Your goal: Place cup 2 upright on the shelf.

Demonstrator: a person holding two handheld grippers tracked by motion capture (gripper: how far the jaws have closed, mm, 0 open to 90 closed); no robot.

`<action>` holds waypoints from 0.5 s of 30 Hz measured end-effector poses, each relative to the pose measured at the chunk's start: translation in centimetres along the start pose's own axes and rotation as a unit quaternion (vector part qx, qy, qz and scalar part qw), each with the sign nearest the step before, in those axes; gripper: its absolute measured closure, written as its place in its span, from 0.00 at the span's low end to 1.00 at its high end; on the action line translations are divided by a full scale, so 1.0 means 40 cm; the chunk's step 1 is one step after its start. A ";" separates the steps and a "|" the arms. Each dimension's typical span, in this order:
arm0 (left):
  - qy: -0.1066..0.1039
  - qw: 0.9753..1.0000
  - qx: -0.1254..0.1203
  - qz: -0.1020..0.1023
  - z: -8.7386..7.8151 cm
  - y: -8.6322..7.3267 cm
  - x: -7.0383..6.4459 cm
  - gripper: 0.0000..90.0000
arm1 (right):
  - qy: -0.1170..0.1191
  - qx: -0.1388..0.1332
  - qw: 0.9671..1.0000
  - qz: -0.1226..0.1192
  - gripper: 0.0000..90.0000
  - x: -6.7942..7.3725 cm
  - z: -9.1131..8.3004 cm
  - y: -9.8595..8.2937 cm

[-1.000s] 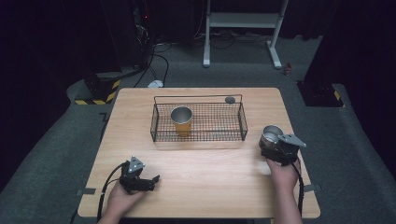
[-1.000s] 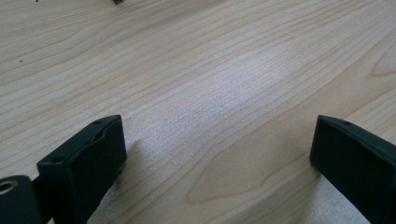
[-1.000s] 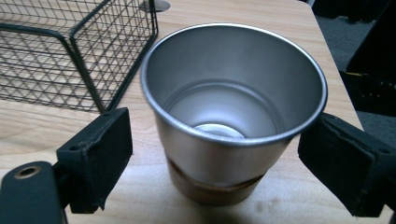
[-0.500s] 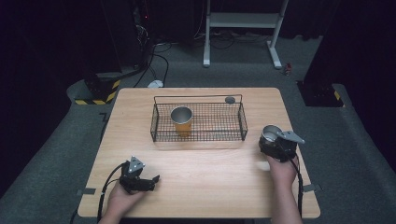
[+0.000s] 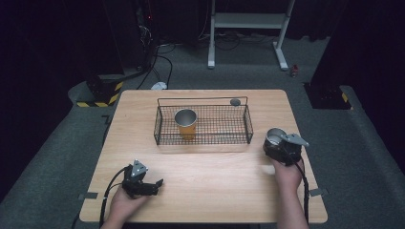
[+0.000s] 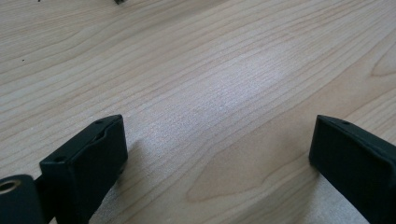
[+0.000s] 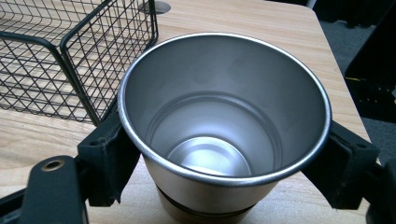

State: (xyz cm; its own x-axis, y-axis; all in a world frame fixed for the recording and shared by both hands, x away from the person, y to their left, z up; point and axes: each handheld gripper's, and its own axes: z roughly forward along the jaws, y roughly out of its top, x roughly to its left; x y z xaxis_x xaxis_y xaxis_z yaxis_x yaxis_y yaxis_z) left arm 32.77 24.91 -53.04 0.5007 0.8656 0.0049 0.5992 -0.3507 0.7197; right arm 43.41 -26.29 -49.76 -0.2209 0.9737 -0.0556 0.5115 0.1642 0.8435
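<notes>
Carefully, I'd lift the steel cup (image 7: pixel 223 126), clamped in my right gripper (image 5: pixel 282 145), over the wire basket's (image 5: pixel 248 125) rim, probably beside the orange cup (image 5: pixel 186 123); left gripper (image 6: pixel 219 154) gapes idle.

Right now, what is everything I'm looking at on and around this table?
table: one, light wood, centre of the high view
basket: one, black wire, far middle of the table
orange cup: one, orange with a steel rim, upright in the basket's left half
disc: one, small and grey, on the table behind the basket
steel cup: one, silver, empty, right of the basket, between the right claw's jaws
stand: one, white, on the floor beyond the table
left claw: one, black, open over bare wood near the front left
right claw: one, black, shut on the steel cup
</notes>
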 end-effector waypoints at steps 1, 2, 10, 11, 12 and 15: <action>0.000 1.000 0.000 0.000 0.000 0.000 0.000 0.05 | 0.001 0.000 1.000 -0.001 0.21 0.000 -0.001 0.000; 0.000 1.000 0.000 0.000 0.000 0.000 0.000 0.05 | 0.003 0.000 1.000 -0.001 0.21 0.000 -0.002 0.000; 0.001 1.000 -0.001 0.000 0.000 0.000 0.000 0.05 | 0.005 -0.006 1.000 -0.006 0.21 0.009 -0.020 0.002; 0.002 1.000 -0.001 0.000 0.000 0.000 0.000 0.05 | 0.005 -0.008 1.000 -0.006 0.21 0.010 -0.023 0.002; 0.001 1.000 -0.001 -0.001 0.000 0.000 0.000 0.05 | 0.005 -0.009 1.000 -0.005 0.21 0.011 -0.026 0.002; 0.002 1.000 -0.001 -0.001 0.000 0.000 0.000 0.05 | 0.008 -0.013 1.000 -0.008 0.21 0.012 -0.033 0.004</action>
State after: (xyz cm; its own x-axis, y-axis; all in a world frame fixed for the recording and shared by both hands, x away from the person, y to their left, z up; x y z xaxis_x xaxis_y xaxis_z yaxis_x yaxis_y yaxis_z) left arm 32.76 24.90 -53.05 0.4981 0.8671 0.0062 0.5988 -0.3491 0.7208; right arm 42.30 -26.02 -48.94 -0.2414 0.9685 -0.0604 0.4858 0.1745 0.8565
